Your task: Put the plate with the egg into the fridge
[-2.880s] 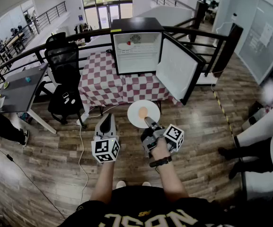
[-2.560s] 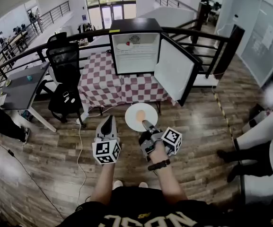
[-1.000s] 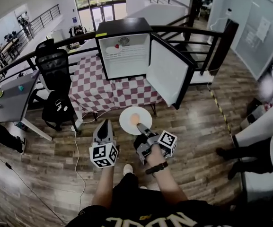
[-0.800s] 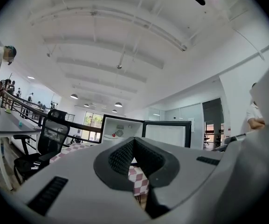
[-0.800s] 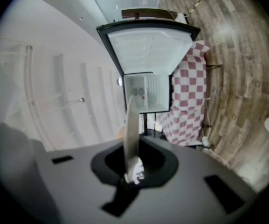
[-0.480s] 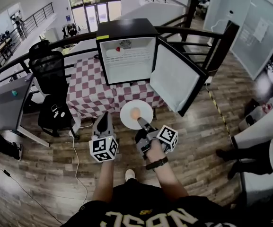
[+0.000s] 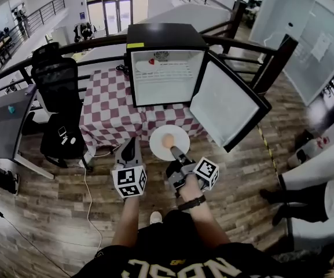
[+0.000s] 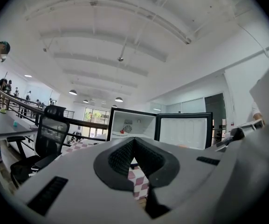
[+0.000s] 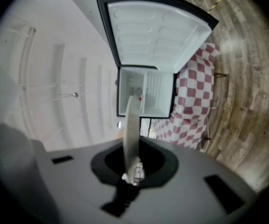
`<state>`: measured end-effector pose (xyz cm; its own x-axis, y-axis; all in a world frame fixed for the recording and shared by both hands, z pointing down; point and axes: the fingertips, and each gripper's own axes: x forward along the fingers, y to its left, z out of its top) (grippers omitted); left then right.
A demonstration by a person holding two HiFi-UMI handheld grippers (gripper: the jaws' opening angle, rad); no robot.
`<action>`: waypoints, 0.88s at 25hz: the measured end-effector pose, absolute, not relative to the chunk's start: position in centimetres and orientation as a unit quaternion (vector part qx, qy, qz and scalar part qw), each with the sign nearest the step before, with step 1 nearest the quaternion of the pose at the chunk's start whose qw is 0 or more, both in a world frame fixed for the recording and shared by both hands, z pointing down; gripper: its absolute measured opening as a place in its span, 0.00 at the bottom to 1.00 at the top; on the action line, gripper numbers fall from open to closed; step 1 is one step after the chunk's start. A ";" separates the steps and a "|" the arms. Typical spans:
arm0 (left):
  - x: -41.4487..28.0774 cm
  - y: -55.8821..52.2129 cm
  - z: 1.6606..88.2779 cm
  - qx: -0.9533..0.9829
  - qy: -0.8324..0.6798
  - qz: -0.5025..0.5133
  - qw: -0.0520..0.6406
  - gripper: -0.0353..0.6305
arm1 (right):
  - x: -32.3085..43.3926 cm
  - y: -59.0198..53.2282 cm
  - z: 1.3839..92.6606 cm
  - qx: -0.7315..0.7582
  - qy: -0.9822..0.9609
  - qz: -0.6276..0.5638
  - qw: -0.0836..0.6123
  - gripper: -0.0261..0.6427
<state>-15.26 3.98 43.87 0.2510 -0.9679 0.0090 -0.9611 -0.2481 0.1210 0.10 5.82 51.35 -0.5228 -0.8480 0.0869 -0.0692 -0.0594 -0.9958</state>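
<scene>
Plate (image 7: pixel 158 147) with the egg (image 7: pixel 168 141) on it is hanging in the air over the wooden floor (image 7: pixel 51 213), gripped at its near rim, and it is sitting just in front of the checkered desk (image 7: pixel 106 106) that is carrying the fridge (image 7: pixel 164 39). Going from the left, we are seeing a grey desk (image 7: pixel 4 120) at the edge and a black office chair (image 7: pixel 54 80) standing beside it. Next, we are holding out our left hand-held gripper (image 7: pixel 131 141) level, its tips pressing together with nothing between them. Just to its right, our right hand-held gripper (image 7: pixel 174 151) is pinching the plate's rim; in the right gripper view we are looking at the plate (image 9: pixel 130 125) edge-on, running up from between the narrow jaws toward the fridge interior. That fridge is standing open ahead of us, a small red thing (image 7: pixel 153 61) lying on its top shelf, and the fridge door (image 7: pixel 227 106) is swinging out wide to the right. Past it, a person's legs (image 7: pixel 317 172) are showing at the far right edge
</scene>
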 end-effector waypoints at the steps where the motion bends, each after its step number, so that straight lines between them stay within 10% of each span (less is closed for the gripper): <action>1: -15.2 3.7 44.4 0.790 -0.609 -0.031 0.054 0.09 | 0.1 5.5 51.7 -0.377 0.607 -0.625 0.314 0.09; 22: -12.4 -12.8 44.7 0.771 -0.633 -0.030 0.064 0.09 | 0.6 -13.4 51.6 -0.324 0.602 -0.659 0.314 0.10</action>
